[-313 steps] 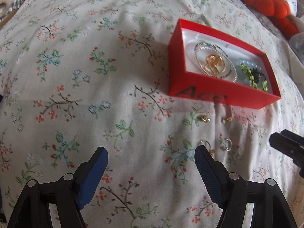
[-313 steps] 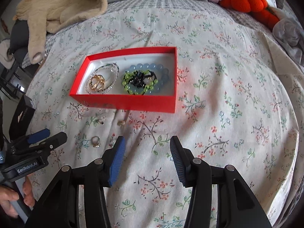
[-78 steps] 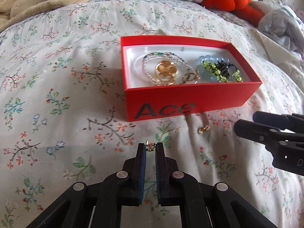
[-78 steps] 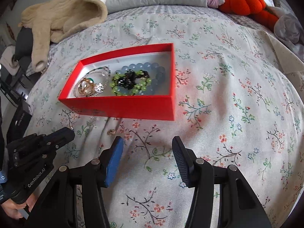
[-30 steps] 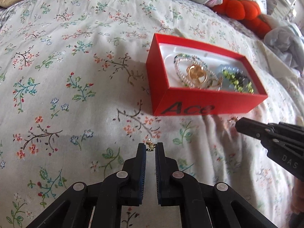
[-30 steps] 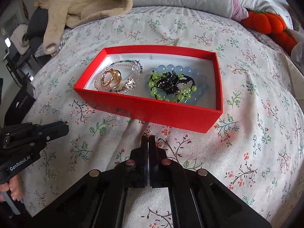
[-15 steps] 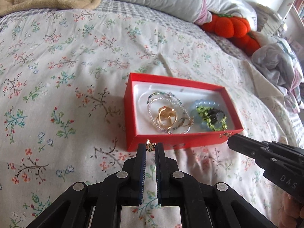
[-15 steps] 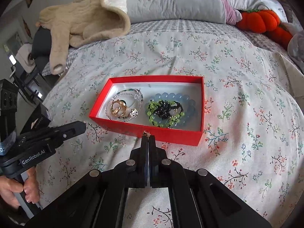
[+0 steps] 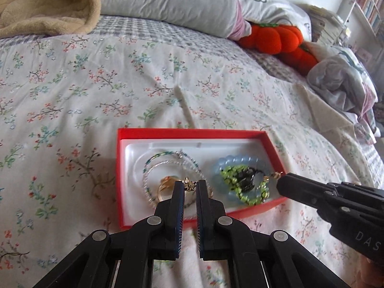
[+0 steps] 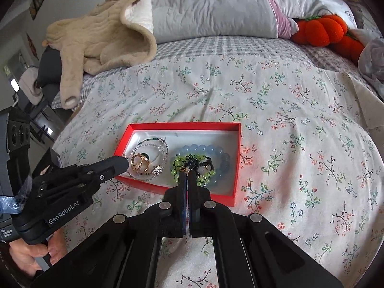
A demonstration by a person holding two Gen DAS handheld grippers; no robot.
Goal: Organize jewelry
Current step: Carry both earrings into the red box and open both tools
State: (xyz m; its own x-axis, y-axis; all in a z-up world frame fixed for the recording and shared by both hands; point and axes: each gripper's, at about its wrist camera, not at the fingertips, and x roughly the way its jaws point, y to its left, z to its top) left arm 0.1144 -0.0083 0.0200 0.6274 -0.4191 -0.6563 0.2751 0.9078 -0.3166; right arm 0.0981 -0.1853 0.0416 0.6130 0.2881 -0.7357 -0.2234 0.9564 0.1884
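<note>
A red box (image 9: 192, 132) (image 10: 236, 158) with a white lining lies on the floral bedspread. It holds silver bangles, gold rings (image 10: 140, 162), and a blue, green and black bead bracelet (image 9: 240, 178) (image 10: 204, 160). My left gripper (image 9: 190, 184) is shut on a small gold earring (image 9: 189, 183) and holds it above the box's left half. My right gripper (image 10: 186, 170) is shut on another small gold earring (image 10: 184, 168) above the bead bracelet. Each gripper shows in the other's view: the left (image 10: 120, 164), the right (image 9: 282, 180).
A beige blanket (image 10: 100, 31) and grey pillow (image 10: 216, 7) lie at the bed's head. Orange plush pumpkins (image 9: 276, 38) and crumpled clothes (image 9: 343, 81) sit at the right. Floral bedspread (image 9: 72, 96) surrounds the box.
Both grippers, each holding its earring, have risen from the bedspread in front of the box and moved forward, so they now hang over the box's inside.
</note>
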